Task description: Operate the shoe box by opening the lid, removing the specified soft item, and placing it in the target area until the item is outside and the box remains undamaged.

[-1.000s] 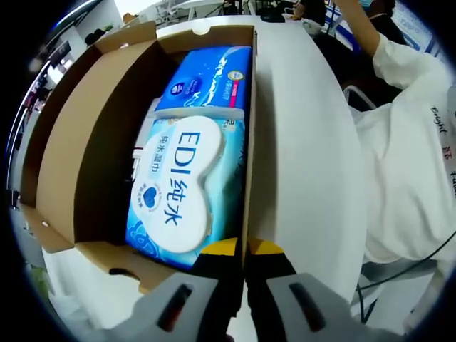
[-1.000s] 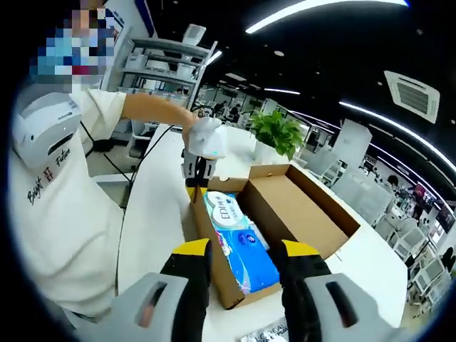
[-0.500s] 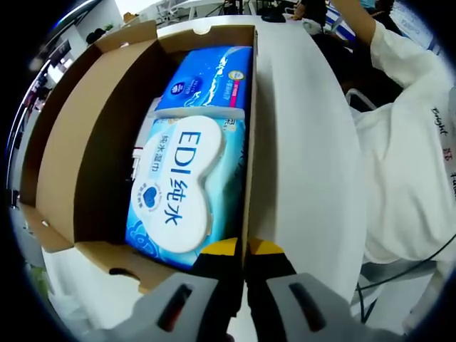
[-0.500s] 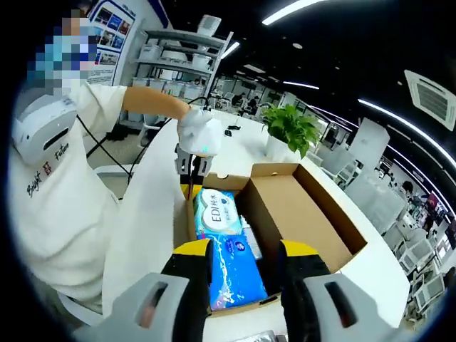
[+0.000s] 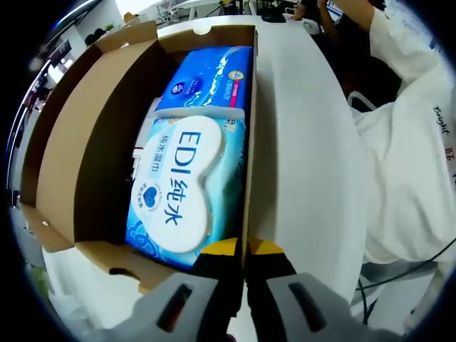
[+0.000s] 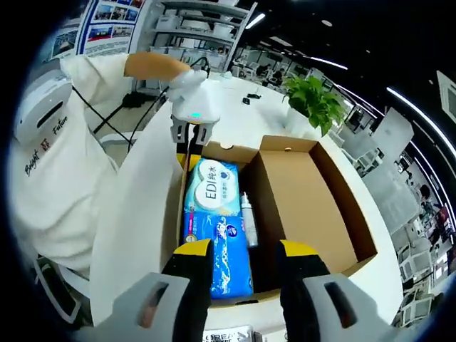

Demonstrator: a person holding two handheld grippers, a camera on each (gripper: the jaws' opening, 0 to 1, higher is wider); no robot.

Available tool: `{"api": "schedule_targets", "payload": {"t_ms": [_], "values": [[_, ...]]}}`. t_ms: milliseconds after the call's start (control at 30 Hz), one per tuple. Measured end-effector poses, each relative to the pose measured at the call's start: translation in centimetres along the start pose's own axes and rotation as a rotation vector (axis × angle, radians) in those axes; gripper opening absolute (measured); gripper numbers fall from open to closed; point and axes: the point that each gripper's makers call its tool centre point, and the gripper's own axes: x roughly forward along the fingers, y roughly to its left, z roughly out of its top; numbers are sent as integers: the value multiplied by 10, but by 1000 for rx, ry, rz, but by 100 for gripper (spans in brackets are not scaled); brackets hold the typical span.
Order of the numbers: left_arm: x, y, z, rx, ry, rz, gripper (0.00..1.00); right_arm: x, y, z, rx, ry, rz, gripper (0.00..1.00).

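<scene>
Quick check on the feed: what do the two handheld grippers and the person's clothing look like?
Both grippers have black jaws with yellow tips on grey bodies. In the right gripper view, the left gripper's white housing trails black cables. The person wears a white shirt with dark lettering.

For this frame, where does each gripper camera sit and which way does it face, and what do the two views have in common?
Left gripper view: rides the left gripper, shut on the shoe box wall's rim; looks along the box at the EDI wipes pack; the person's white sleeve shows at right.
Right gripper view: rides the right gripper, open above the box's opposite end, looking down its length; the person's arm and the left gripper show.
Shared: box, wipes pack, white table.
</scene>
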Motion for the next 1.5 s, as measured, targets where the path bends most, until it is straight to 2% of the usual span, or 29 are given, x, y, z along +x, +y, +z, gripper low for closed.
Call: {"api": "schedule_targets", "payload": {"t_ms": [167,233,333,367,500,633,733,800,900,1000,1133,1267,1333,1400,1500], "values": [[0,1,0,1,0,1,1,12,-5,3,16,11,30,36],[0,2,1,-3,3,-3,1,19,2,-2,28,44,93,36],[0,2,1,-3,4,-4,1,30,6,-9,-5,117,135,38],[0,2,1,-3,4,-4,1,34,6,-8,-2,115,133,39],[0,2,1,-3,4,-3,1,41,20,-6,13,122,207,42],[0,0,0,-8,8,-4,1,47,29,-21,36,209,257,48],[0,4,1,-9,8,-4,1,52,28,-32,33,253,272,48],[0,3,1,-9,6,-3,1,53,30,-40,29,306,291,48],[1,3,1,-11,8,-3,1,56,31,-41,28,336,308,51],[1,4,1,-10,6,-3,1,60,35,-36,39,329,325,54],[1,4,1,-10,7,-3,1,62,37,-48,9,418,333,57],[0,11,2,-11,6,-3,1,66,36,-46,23,415,361,57],[1,10,2,-17,8,-4,2,65,36,-52,14,451,371,57],[1,19,4,-28,17,-9,2,67,34,-52,15,457,371,59],[1,15,3,-29,19,-10,2,70,33,-49,10,455,378,59]]}}
